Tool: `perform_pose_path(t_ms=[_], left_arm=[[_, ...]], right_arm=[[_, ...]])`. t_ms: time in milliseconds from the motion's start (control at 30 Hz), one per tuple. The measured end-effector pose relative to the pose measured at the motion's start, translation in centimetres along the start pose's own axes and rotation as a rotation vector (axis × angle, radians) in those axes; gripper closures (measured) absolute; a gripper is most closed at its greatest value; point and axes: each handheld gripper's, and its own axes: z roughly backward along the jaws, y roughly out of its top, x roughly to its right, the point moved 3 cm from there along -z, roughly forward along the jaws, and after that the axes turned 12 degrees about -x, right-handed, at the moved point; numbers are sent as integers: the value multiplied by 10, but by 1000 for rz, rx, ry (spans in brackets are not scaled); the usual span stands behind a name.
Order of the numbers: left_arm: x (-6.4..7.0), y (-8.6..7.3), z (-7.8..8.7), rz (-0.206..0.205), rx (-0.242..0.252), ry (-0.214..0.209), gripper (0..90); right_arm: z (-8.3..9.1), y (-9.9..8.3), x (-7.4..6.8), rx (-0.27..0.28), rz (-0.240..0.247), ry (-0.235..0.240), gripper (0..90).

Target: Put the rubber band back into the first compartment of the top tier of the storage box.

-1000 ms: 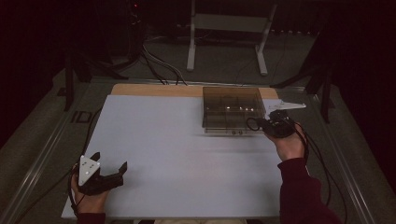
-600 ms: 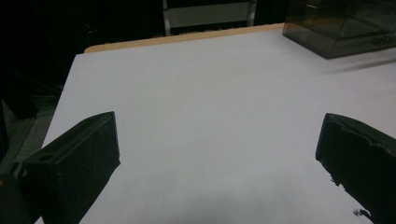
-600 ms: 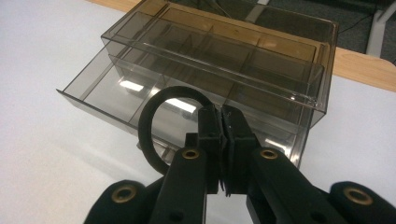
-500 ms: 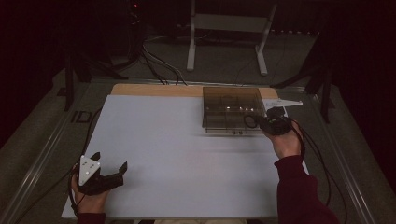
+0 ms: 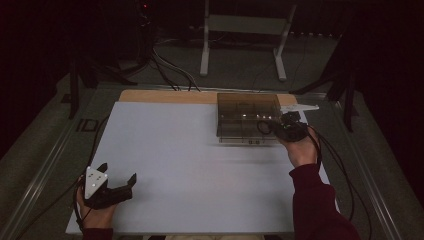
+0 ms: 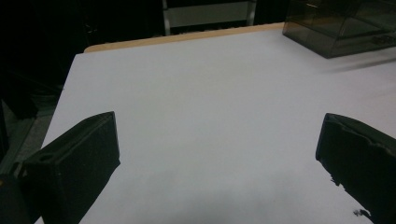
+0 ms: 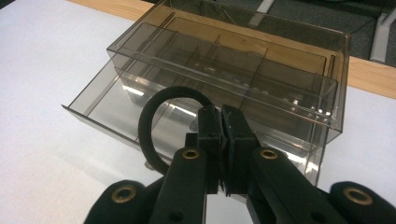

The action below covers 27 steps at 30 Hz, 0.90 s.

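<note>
Two tools differ: the right tool [image 7: 223, 140], jaws clamped on a black ring [image 7: 161, 119], has moved up over the box's [image 5: 247, 107] open drawer [image 7: 116, 105] at 1 o'clock, ready to drop it, while the left tool [image 5: 117, 185] idles wide open at 7 o'clock on the table [image 5: 190, 150].

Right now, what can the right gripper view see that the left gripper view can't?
The right gripper view has the right gripper with jaws shut on a black ring, just over the smoky plastic box's open drawer. The left gripper view has the left gripper with jaws wide apart and nothing between them. Both have the white table and the box.
</note>
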Motion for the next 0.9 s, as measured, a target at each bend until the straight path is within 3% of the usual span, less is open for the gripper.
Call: perform_pose_path(t_ms=[900], left_arm=[[-1,0,0,-3,3,-1,5]], right_arm=[[-17,20,-18,-13,22,12,880]])
